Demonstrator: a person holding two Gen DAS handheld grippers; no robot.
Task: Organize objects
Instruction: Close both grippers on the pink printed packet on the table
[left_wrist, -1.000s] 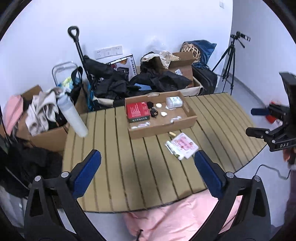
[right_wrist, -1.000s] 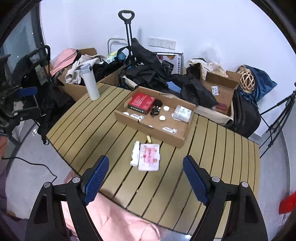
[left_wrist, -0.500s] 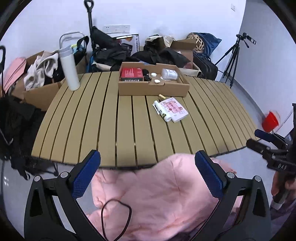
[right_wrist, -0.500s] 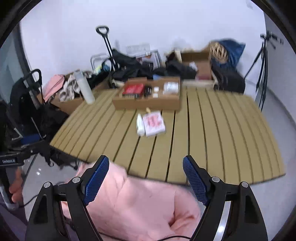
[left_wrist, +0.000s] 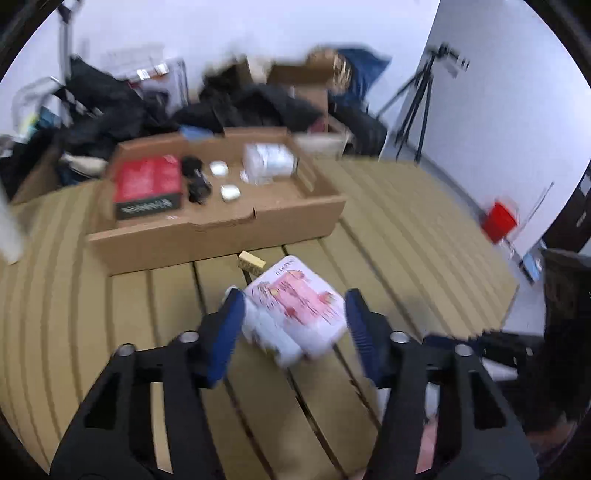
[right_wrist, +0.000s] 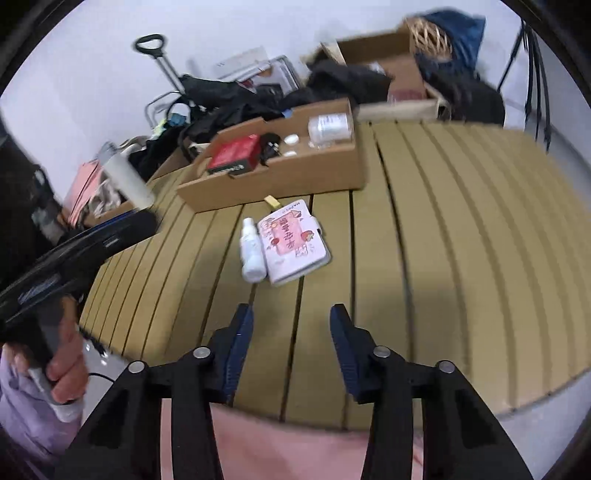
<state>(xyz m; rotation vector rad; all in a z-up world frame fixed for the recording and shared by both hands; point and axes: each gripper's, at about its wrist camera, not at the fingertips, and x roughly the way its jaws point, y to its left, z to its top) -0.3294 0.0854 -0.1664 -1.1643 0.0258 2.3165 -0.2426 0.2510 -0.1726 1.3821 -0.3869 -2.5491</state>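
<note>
A pink-and-white pack (left_wrist: 299, 306) (right_wrist: 293, 240) lies on the slatted table with a small white bottle (left_wrist: 269, 332) (right_wrist: 252, 251) against its left side. My left gripper (left_wrist: 293, 317) is open, its blue pads either side of the pack and bottle, close above them. My right gripper (right_wrist: 290, 325) is open and empty over the table's near edge, short of the pack. A cardboard tray (left_wrist: 221, 225) (right_wrist: 280, 177) behind holds a red box (left_wrist: 147, 184), a black item, white pieces and a clear container (left_wrist: 269, 162).
A small tan block (left_wrist: 252, 261) lies between tray and pack. A white flask (right_wrist: 127, 177) stands at the table's left. Bags, clothes and boxes pile behind the table. A tripod (left_wrist: 421, 107) and a red bin (left_wrist: 498, 221) stand at the right.
Both grippers have moved forward over the table. The left one has come down around the pack and bottle; both jaws have narrowed but stay open.
</note>
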